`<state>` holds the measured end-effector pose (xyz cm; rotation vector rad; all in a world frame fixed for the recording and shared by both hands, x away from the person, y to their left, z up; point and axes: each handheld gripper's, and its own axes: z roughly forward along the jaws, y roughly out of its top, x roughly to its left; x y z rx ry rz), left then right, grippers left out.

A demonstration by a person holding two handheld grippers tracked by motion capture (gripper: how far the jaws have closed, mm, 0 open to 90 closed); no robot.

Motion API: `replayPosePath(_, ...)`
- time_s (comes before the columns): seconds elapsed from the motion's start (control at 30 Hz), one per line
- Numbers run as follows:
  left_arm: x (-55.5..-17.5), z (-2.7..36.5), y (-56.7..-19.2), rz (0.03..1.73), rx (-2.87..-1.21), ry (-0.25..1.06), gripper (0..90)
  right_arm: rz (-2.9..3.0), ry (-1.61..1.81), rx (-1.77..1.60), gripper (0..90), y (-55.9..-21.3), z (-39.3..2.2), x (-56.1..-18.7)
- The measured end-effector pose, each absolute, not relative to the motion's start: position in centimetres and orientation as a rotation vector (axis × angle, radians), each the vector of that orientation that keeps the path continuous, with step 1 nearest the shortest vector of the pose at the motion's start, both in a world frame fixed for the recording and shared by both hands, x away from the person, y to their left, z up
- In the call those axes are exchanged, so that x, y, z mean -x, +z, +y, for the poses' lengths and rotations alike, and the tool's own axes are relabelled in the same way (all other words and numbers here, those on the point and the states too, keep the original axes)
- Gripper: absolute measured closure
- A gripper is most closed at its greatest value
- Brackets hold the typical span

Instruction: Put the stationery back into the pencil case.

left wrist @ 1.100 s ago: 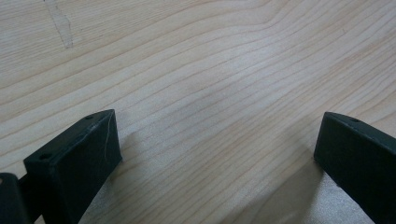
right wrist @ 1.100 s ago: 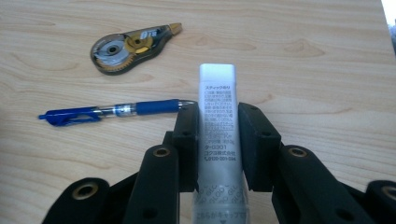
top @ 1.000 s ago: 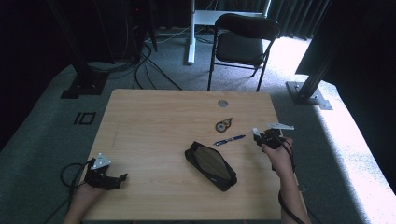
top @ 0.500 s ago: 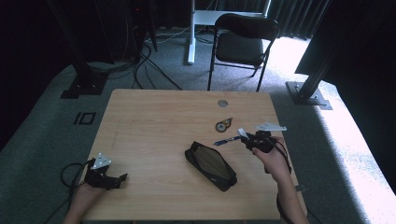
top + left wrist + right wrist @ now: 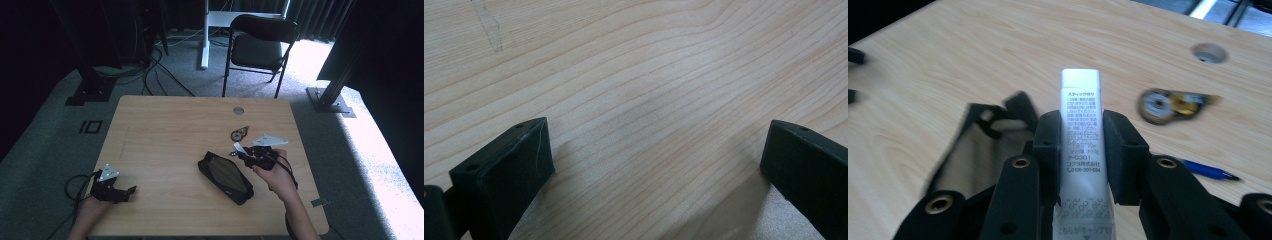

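Fig.: R gripper clamped on a glue stick above the table; L gripper idle w/ jaws wide.

I see the R jaws pressed on both sides of the white glue stick, its capped end pointing fwd past the pads, printed side up. In the high view I hold it off the wood, just right of the black pencil case, whose mouth gapes. A tape dispenser and blue pen lie beyond it, near each other. My L gripper sits low at the table's near-left corner, nothing between its jaws, bare wood underneath.
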<state>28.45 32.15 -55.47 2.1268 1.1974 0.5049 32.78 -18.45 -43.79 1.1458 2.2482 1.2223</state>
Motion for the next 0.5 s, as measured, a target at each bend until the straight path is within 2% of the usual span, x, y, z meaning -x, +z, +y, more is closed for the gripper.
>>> replayPosePath(0.5, -28.5, 32.2, -55.5, 1.197, -2.127, 0.506, 0.7, 2.443, 1.171, -1.017, 69.9, -44.4, -14.3, -32.4)
